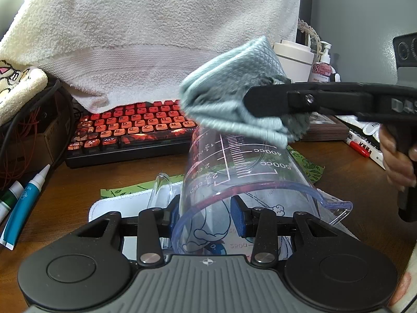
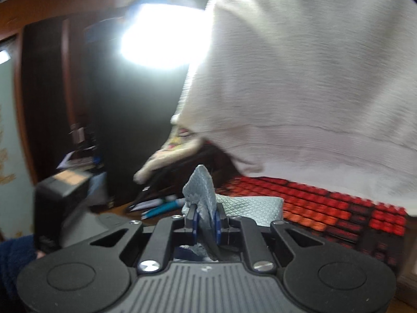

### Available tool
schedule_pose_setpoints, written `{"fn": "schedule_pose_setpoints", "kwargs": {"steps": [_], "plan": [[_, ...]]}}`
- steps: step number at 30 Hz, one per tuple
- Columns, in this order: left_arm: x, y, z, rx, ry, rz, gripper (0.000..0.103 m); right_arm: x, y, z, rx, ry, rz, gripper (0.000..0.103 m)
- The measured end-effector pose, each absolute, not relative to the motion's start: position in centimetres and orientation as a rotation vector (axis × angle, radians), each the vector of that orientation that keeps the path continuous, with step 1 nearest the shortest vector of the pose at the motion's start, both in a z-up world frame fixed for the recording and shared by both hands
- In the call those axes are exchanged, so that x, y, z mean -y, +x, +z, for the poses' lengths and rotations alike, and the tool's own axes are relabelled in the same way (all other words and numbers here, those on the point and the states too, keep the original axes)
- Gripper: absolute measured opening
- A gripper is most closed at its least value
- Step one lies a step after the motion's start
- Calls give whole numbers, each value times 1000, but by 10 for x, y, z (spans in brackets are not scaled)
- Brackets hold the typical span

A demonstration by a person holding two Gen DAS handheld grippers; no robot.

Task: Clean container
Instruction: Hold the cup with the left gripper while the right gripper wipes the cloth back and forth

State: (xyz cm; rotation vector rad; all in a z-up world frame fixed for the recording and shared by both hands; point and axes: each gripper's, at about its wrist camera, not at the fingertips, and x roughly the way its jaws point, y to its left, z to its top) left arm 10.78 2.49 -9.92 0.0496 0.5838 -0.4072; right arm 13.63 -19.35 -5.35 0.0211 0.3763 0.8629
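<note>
My left gripper (image 1: 207, 217) is shut on the rim wall of a clear plastic measuring cup (image 1: 234, 172), one blue pad outside and one inside. The cup is tipped away from me, its printed scale upside down and its spout to the right. My right gripper (image 2: 206, 220) is shut on a folded grey-green cloth (image 2: 206, 195). In the left wrist view that gripper (image 1: 250, 104) comes in from the right and holds the cloth (image 1: 229, 99) against the cup's far end.
A red backlit keyboard (image 1: 135, 127) lies behind the cup. A big white towel (image 1: 156, 31) hangs above it. A printed mat (image 1: 125, 203) lies under the cup. Tubes (image 1: 23, 203) lie at the left, bottles (image 1: 297, 60) and boxes (image 1: 365, 140) at the right.
</note>
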Motion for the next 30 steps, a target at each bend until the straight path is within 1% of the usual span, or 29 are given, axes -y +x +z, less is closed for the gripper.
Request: {"fn": "schedule_pose_setpoints", "kwargs": {"steps": [3, 5, 13, 16, 17, 28, 29, 30], "plan": [[-25, 108, -99, -584, 50, -407, 39, 198, 140, -55, -382, 37, 824, 11], [-25, 108, -99, -584, 48, -408, 39, 196, 139, -55, -384, 40, 824, 14], [-23, 106, -99, -584, 47, -407, 39, 173, 118, -52, -379, 18, 1037, 14], [-22, 105, -99, -583, 50, -406, 39, 170, 117, -51, -375, -1, 1026, 13], [-22, 105, -99, -582, 51, -406, 39, 172, 119, -51, -377, 4, 1013, 10], [-22, 105, -99, -582, 52, -406, 40, 198, 141, -55, -392, 75, 824, 10], [-22, 104, -100, -582, 51, -406, 40, 198, 141, -55, -393, 80, 825, 13], [-22, 104, -100, -582, 51, -406, 39, 196, 139, -54, -389, 73, 828, 14]]}}
